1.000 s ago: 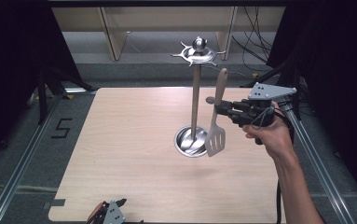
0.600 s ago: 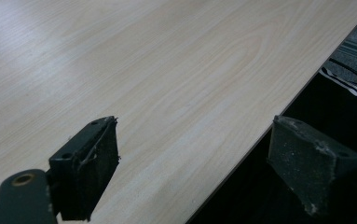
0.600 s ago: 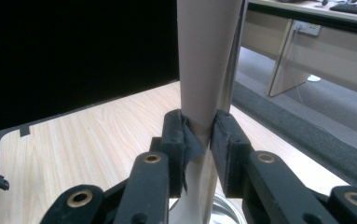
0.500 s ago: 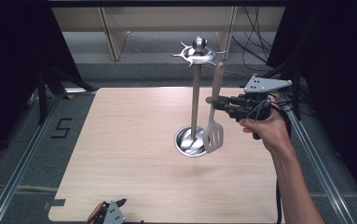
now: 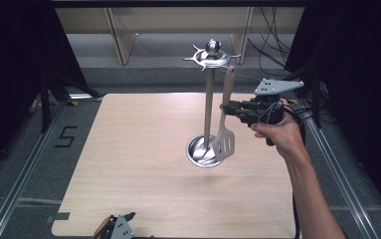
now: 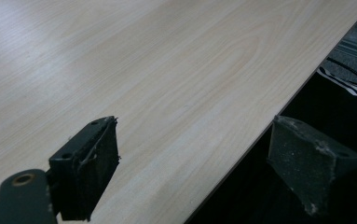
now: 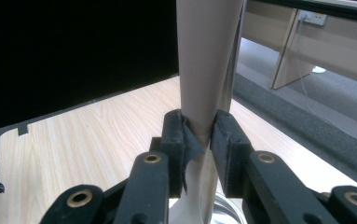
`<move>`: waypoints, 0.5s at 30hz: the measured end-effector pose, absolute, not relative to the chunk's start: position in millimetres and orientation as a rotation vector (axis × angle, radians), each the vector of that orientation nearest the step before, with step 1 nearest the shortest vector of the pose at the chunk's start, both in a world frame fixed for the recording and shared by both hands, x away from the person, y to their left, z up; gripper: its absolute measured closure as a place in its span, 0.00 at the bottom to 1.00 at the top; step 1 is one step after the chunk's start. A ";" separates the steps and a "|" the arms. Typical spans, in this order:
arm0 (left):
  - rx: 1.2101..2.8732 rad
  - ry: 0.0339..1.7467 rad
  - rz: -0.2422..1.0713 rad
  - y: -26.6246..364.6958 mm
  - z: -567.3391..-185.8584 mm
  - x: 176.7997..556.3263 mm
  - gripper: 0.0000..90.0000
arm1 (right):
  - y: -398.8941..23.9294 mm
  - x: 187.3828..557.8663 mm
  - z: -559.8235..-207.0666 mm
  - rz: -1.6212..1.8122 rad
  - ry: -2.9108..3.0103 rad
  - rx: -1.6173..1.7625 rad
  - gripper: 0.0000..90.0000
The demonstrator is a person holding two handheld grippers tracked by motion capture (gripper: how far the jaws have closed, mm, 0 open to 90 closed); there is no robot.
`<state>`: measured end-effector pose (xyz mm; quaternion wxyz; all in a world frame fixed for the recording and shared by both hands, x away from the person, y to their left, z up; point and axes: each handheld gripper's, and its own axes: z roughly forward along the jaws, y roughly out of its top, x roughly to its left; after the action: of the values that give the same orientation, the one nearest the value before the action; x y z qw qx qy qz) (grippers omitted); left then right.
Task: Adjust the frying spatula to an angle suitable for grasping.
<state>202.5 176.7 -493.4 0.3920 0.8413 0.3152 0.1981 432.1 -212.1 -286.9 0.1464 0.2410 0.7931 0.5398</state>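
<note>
A beige slotted spatula [image 5: 224,132] hangs upright in the air, blade down, with my right gripper [image 5: 226,108] shut on its handle [image 7: 206,70]. It is just right of the metal utensil stand [image 5: 208,99], whose hooked top [image 5: 209,56] is up and left of the handle's end. The stand's round base [image 5: 198,152] lies partly behind the blade. My left gripper [image 5: 114,228] rests at the table's front edge, open, its pads [image 6: 90,163] wide apart over the table edge with nothing between them.
The light wooden table [image 5: 128,149] lies under both grippers. Metal rails [image 5: 24,174] run along both sides of the table. Wooden shelving legs [image 5: 121,45] and cables [image 5: 272,45] stand behind the far edge.
My right gripper has carried the spatula up and to the left, closer to the stand's pole, and it now hangs more upright. The left gripper has stayed put.
</note>
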 end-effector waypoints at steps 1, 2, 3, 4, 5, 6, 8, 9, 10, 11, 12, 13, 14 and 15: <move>2.141 0.794 0.513 176.9 -493.2 203.0 0.17 | -210.8 433.8 -287.2 1.537 2.269 0.671 0.85; 2.141 0.794 0.513 176.9 -493.2 203.0 0.17 | -210.8 433.8 -287.2 1.537 2.269 0.671 0.85; 2.137 0.794 0.502 176.7 -493.3 202.7 0.17 | -210.4 433.8 -287.1 1.539 2.281 0.678 0.85; 2.140 0.789 0.506 177.0 -493.2 202.9 0.17 | -209.8 432.8 -287.6 1.541 2.281 0.693 0.85; 2.140 0.789 0.506 177.0 -493.2 202.9 0.17 | -209.8 432.8 -287.6 1.541 2.281 0.693 0.85; 2.136 0.793 0.509 176.6 -493.3 202.8 0.17 | -209.7 432.9 -287.7 1.541 2.280 0.693 0.85; 2.141 0.797 0.508 176.7 -493.2 202.7 0.17 | -209.4 433.1 -287.6 1.543 2.281 0.692 0.84; 2.145 0.791 0.505 176.9 -493.3 202.9 0.17 | -209.4 433.5 -288.0 1.549 2.283 0.701 0.84; 2.147 0.791 0.505 176.9 -493.2 202.7 0.17 | -209.4 432.6 -288.5 1.557 2.278 0.724 0.82; 2.148 0.786 0.515 176.9 -493.0 203.0 0.17 | -210.4 434.4 -289.6 1.583 2.259 0.703 0.81; 2.148 0.784 0.515 176.9 -492.9 203.0 0.17 | -210.5 432.5 -289.9 1.590 2.265 0.727 0.79; 2.146 0.788 0.514 176.9 -492.9 202.8 0.17 | -211.1 431.2 -290.9 1.586 2.248 0.732 0.75; 2.147 0.790 0.508 176.9 -493.2 202.7 0.17 | -214.2 426.5 -293.4 1.571 2.236 0.753 0.65; 2.147 0.790 0.508 176.9 -493.2 202.7 0.17 | -214.2 426.5 -293.4 1.571 2.236 0.753 0.65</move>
<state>202.7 176.9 -493.2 0.3885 0.8442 0.3108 0.1996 426.5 -214.2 -293.4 0.1529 0.2626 0.7795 0.5478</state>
